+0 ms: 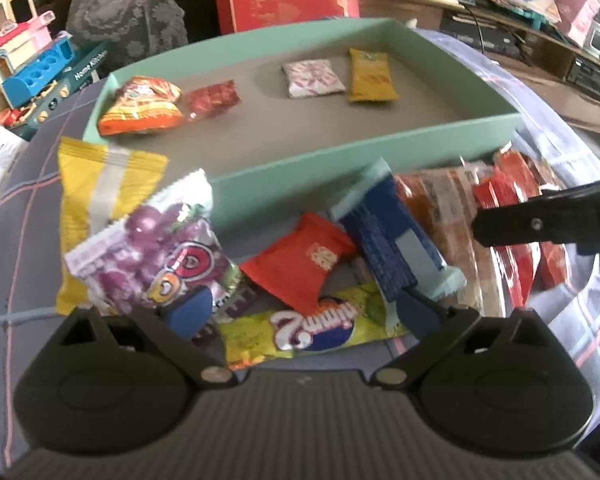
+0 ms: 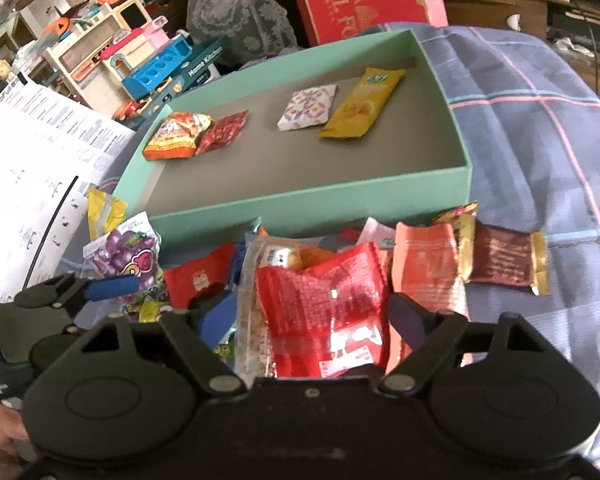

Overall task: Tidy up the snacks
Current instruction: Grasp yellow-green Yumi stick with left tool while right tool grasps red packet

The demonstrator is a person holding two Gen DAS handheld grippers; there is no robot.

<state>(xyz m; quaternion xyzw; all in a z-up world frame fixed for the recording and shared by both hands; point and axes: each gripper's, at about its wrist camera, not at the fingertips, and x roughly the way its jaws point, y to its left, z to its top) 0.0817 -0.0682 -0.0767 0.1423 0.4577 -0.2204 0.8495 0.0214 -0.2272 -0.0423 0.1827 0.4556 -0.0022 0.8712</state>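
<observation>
Lime-green packet [image 1: 312,332] partly under the orange packet [image 1: 300,266], lettering blurred.

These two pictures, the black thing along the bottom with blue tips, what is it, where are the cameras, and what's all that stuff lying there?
No robot here: a person holds a two-finger gripper in each hand, each with a camera looking along its fingers. One picture is from the left gripper, the other from the right gripper. The blue tips are the finger pads. Both stand open and hold nothing. The left one hangs over a green packet, the right one has a red packet between its pads. A pile of snacks lies on a checked cloth before a green box, which already contains four packets, among them a yellow bar.
</observation>
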